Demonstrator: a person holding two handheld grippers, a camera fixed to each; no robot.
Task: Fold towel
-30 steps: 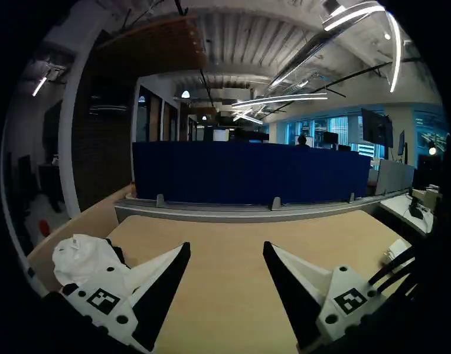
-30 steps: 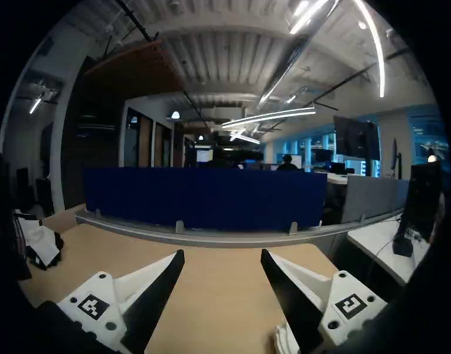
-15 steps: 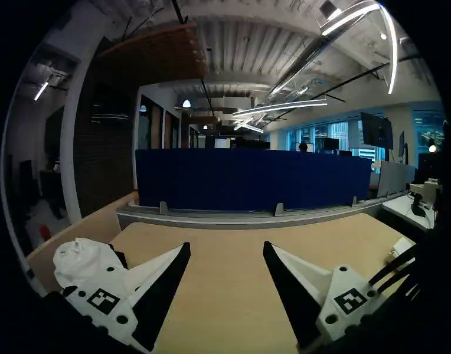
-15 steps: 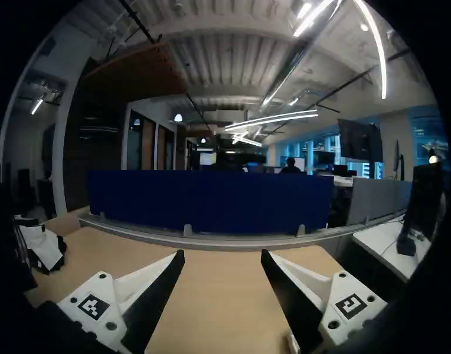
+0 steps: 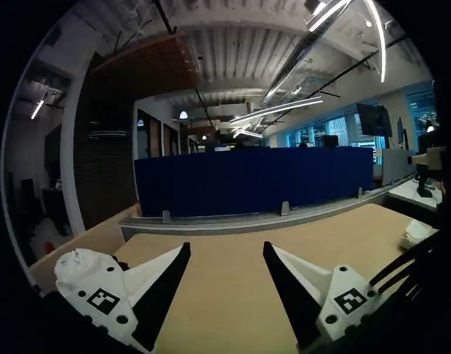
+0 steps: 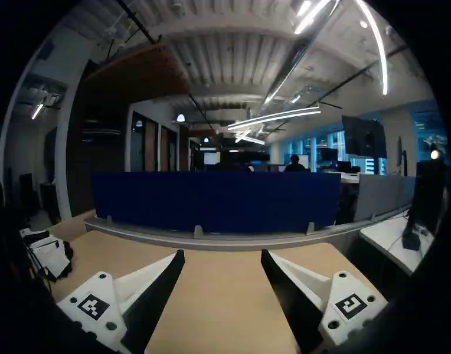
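A crumpled white towel (image 5: pixel 77 264) lies on the wooden table (image 5: pixel 225 295) at the left, partly hidden behind my left gripper's left finger. My left gripper (image 5: pixel 226 244) is open above the bare tabletop and holds nothing. At the table's right edge sits a small white pile of cloth (image 5: pixel 415 232). My right gripper (image 6: pixel 222 252) is also open over the wooden table (image 6: pixel 225 307), with nothing between its fingers. A white and black shape (image 6: pixel 48 258) sits at the far left of the right gripper view, too dim to identify.
A blue partition (image 5: pixel 249 180) on a grey rail (image 5: pixel 237 223) closes off the table's far edge, seen also as the blue partition (image 6: pixel 216 200). A neighbouring white desk (image 6: pixel 391 239) with a monitor stands to the right. The room is dim.
Both views have shifted slightly. The white pile at the right of the left gripper view has moved up. The white cloth at the bottom of the right gripper view has dropped out of sight.
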